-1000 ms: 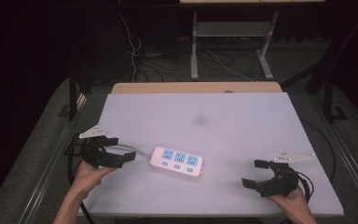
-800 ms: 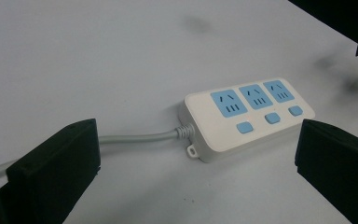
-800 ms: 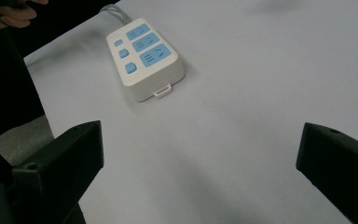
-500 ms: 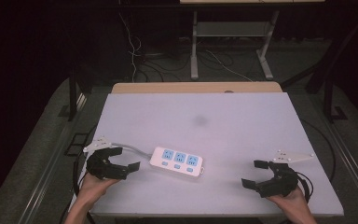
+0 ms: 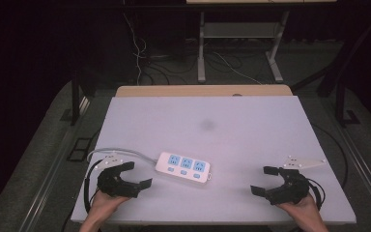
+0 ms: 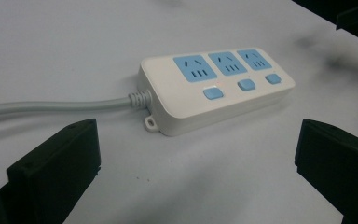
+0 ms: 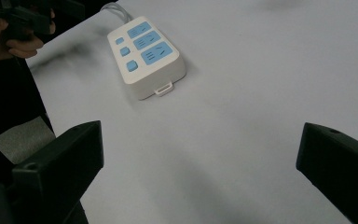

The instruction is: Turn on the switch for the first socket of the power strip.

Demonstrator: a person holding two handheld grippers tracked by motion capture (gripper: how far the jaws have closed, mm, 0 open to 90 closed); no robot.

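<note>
Just ahead of the gaping left gripper [image 5: 134,175] the power strip [image 5: 184,166] is lying crosswise, far nearer than the likewise gaping right gripper [image 5: 265,180]

The left gripper [image 5: 134,175] is held low at the near left by the left hand [image 5: 107,203], its jaws spread wide and empty. The right gripper [image 5: 266,180] (gripped by the right hand [image 5: 297,205]) is held at the near right, jaws likewise parted.
</note>
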